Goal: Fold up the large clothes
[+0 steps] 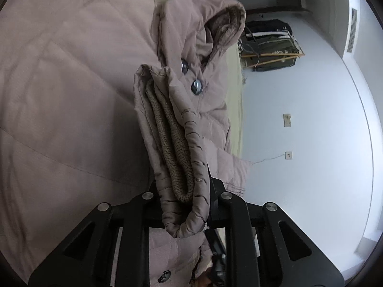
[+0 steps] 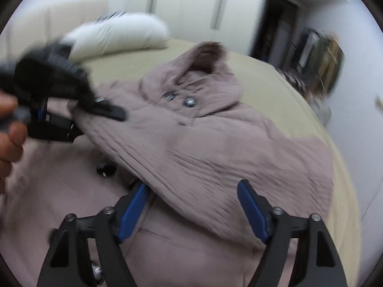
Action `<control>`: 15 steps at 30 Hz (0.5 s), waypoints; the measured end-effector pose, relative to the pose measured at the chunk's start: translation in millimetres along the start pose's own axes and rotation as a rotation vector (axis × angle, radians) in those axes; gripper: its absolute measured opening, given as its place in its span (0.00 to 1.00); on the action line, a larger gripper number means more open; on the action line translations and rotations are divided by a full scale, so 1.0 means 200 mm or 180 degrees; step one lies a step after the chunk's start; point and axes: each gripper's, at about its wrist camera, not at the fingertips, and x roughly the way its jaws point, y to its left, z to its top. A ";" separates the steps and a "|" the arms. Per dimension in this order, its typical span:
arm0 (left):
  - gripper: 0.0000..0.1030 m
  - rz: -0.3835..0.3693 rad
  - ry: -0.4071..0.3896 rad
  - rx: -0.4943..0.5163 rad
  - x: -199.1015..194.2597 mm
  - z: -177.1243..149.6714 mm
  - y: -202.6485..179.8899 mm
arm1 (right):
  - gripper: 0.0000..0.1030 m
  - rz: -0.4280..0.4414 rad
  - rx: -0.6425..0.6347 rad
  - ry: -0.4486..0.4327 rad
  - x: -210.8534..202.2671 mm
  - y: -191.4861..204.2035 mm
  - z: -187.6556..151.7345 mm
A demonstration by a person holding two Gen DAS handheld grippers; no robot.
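Coat (image 2: 203,143): mauve, hooded, spread on the bed (image 2: 275,88).
Left gripper (image 1: 185,205): clamped on the coat's folded cuff (image 1: 177,157), near the hood.
Right gripper (image 2: 191,212): jaws apart above the coat, gripping nothing.

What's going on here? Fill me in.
A person with a gripper in each hand is folding a padded mauve coat spread on a bed. The left gripper is clamped on the sleeve cuff, with its knit lining showing, and holds it over the coat's body. The right gripper stands open above the folded-over sleeve, gripping nothing. The hood lies toward the pillow. The fold is only partly done.
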 end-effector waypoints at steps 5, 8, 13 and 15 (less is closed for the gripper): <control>0.18 0.0047 -0.0372 -0.0003 -0.22 0.14 0.04 | 0.79 0.0813 0.2572 -0.0022 -0.16 -0.61 -0.24; 0.18 0.0036 -0.0525 -0.0086 -0.33 0.18 0.09 | 0.79 0.1403 0.3323 -0.0010 -0.12 -0.70 -0.39; 0.18 0.0045 -0.0641 -0.0131 -0.45 0.23 0.13 | 0.79 0.2241 0.3818 0.0162 0.12 -0.61 -0.37; 0.18 0.0077 -0.0650 -0.0092 -0.50 0.21 0.14 | 0.79 0.2319 0.3884 0.0219 0.24 -0.58 -0.32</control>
